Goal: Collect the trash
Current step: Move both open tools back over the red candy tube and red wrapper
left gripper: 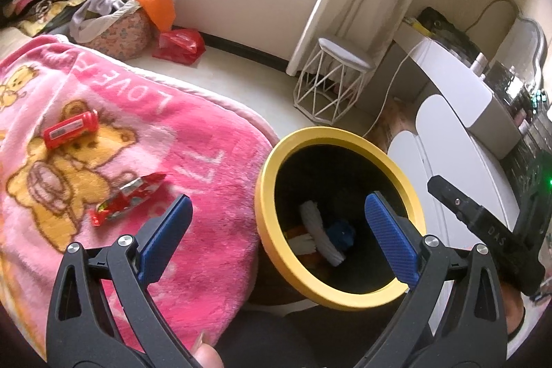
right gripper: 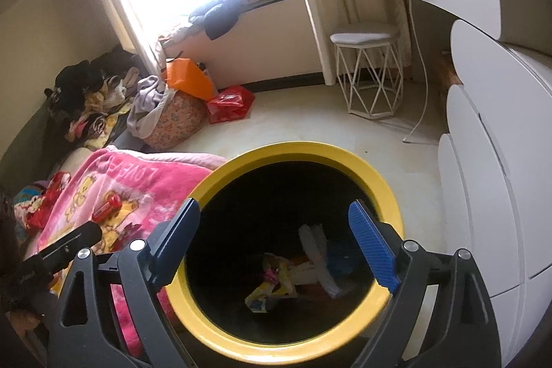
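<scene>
Two pieces of trash are left on the pink blanket (left gripper: 145,140): a red wrapper (left gripper: 128,199) nearest the left claw (left gripper: 281,230), at about ten o'clock from it in the left wrist view, and a red tube-shaped pack (left gripper: 70,129) farther off at the same bearing. The yellow-rimmed bin (left gripper: 276,161) is set just beside the blanket's edge, at about three o'clock from the wrapper.

The step in hand is judged to be the pick-up of the wrapper. It is best approached from above with the jaws set across its narrow width, so that the crinkled foil is pinched and the soft pile beneath is not gathered in. The lift should be kept low and short, since the bin mouth is near.

The left claw is held wide open; nothing is gripped or touched by it, and it is poised partly over the blanket's edge and partly over the bin. The right claw (right gripper: 276,242) is likewise spread wide and empty, held directly above the bin mouth. Inside the bin a white strip (right gripper: 319,250), a blue scrap (left gripper: 341,231) and a yellow-and-pink wrapper (right gripper: 272,281) can be made out, though the last is blurred and may be caught in mid-fall.
</scene>
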`<control>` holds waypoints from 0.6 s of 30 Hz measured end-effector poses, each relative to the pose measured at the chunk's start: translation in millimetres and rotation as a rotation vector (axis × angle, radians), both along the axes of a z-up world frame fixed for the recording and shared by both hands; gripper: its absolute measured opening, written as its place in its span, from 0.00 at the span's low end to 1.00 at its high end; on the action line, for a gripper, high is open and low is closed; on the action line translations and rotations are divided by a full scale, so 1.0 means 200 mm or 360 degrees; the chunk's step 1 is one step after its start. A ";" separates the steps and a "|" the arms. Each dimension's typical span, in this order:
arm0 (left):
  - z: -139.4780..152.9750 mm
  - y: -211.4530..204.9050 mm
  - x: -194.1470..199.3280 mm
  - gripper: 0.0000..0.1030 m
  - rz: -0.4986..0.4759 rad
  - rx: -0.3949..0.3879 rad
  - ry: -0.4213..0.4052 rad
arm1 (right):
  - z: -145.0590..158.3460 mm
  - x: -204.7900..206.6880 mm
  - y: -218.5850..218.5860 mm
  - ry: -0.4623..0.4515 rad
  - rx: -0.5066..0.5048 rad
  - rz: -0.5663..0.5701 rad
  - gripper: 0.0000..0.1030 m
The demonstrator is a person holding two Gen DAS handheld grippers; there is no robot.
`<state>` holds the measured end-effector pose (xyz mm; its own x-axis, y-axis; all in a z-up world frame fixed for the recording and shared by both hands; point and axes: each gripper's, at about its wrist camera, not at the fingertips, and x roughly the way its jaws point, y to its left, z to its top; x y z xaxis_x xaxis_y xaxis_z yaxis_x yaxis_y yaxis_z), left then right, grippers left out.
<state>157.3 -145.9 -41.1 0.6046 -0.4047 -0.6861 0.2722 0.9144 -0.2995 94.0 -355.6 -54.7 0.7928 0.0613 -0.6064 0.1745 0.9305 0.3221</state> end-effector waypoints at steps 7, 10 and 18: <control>0.02 0.07 -0.02 0.90 0.0059 -0.0002 -0.0024 | 0.02 0.02 0.10 -0.0008 -0.0029 0.0073 0.83; 0.03 0.11 -0.02 0.90 0.0075 -0.0007 -0.0026 | 0.03 0.03 0.14 -0.0011 -0.0042 0.0105 0.83; 0.04 0.21 -0.03 0.90 0.0143 -0.0030 -0.0050 | 0.05 0.05 0.27 -0.0017 -0.0078 0.0190 0.83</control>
<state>150.7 -103.1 -32.4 0.6600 -0.3605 -0.6591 0.1987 0.9298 -0.3097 104.8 -300.7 -43.8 0.7882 0.1261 -0.6024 0.0584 0.9591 0.2771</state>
